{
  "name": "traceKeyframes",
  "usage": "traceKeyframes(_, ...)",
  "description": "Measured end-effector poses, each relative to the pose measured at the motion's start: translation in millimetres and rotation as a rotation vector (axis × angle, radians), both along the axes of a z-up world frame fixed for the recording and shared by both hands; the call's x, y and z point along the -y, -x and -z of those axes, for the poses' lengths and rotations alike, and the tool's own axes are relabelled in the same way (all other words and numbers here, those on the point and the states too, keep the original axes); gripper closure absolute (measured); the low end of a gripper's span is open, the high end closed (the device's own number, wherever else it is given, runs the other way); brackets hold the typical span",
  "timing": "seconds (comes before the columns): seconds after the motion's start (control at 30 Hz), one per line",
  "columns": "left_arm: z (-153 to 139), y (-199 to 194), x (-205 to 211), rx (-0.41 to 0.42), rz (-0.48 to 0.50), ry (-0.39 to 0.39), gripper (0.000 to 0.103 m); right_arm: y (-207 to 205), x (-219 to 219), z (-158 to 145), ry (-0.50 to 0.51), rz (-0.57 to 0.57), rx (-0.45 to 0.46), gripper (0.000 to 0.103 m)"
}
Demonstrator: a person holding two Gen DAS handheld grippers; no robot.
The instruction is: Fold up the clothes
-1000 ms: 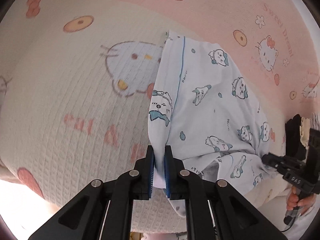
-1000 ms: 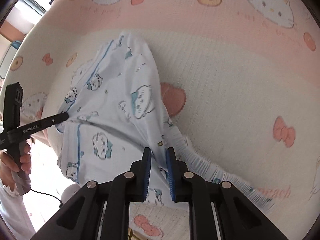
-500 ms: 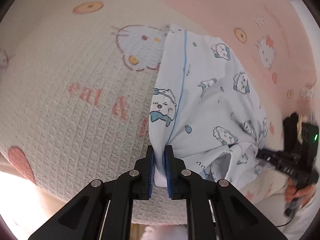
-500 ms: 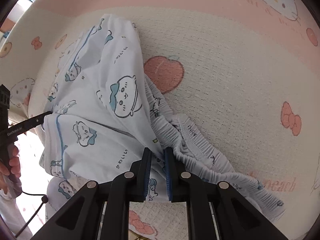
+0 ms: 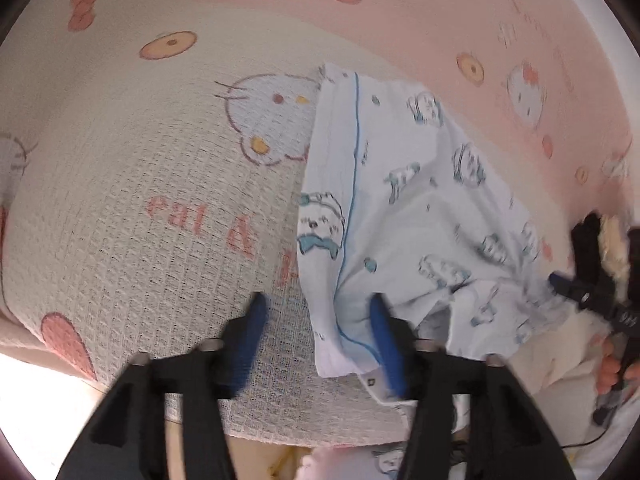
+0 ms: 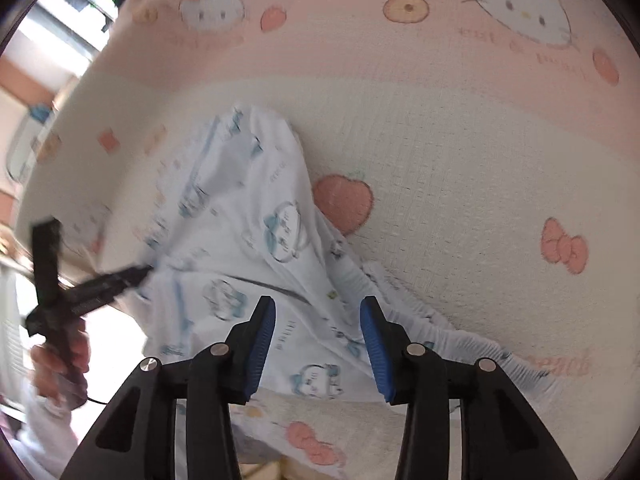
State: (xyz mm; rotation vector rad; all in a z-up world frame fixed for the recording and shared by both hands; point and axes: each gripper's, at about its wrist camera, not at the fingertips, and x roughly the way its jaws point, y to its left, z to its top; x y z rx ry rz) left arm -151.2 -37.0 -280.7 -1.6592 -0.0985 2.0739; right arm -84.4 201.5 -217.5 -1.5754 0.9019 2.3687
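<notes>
Left wrist: blanket [image 5: 120, 208] lettering reversed, unreadable; pyjama trousers [image 5: 400, 208] print illegible.

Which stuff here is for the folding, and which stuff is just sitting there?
For the folding:
- the white pajama pants with blue cartoon animals
- the left tool, opening, with the pants' hem between its pads
- the right tool, opening over the pants

Just there:
- the pink and cream cartoon-cat blanket under the pants
- the window in the corner

Pink letters "eat" stand upside down on the waffle-weave blanket [image 5: 120, 200].
</notes>
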Motion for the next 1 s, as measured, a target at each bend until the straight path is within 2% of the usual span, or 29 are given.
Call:
traceKeyframes(0.1,-5.3,12.4,11.4,0.031,-0.050,-0.056,0.049,4.6,-6.9,7.3,-0.014,0.017,0.032,0.060)
traceKeyframes(0.2,-13.3,23.1,11.5,0.000,-0.076,-0.020,0.049,-11.0,-14.1,17.6,-0.032,0.037,0.065,0.060)
traceKeyframes(0.33,-21.8,29.7,-12.0,0.010,-0.073,0.006,0.049,-6.7,-25.9,29.8,-0.047,0.058,0.094,0.060)
traceKeyframes(0.5,-26.9,42.9,-41.7,-0.048,-0.001,0.095,0.049,3.4,-37.5,46.4,-0.031,0.085,0.116,0.060)
traceKeyframes(0.6,-19.3,43.5,-47.7,-0.044,0.023,0.132,0.049,10.4,-36.7,52.1,-0.029,0.061,0.108,0.060)
traceKeyframes(0.63,-21.6,63.7,-45.7,-0.033,0.015,0.124,0.049,10.1,-39.3,50.2,-0.032,0.045,0.099,0.060)
traceKeyframes(0.8,-9.6,101.9,-81.7,0.038,-0.071,0.051,0.049,24.8,-29.1,48.6,-0.043,-0.031,0.072,0.060)
traceKeyframes(0.9,-4.0,122.9,-85.4,0.082,-0.124,0.017,0.049,28.3,-18.9,48.7,-0.113,-0.073,0.103,0.060)
traceKeyframes(1.0,-5.2,136.4,-87.9,0.076,-0.147,0.030,0.049,32.6,-16.7,53.1,-0.118,-0.069,0.120,0.060)
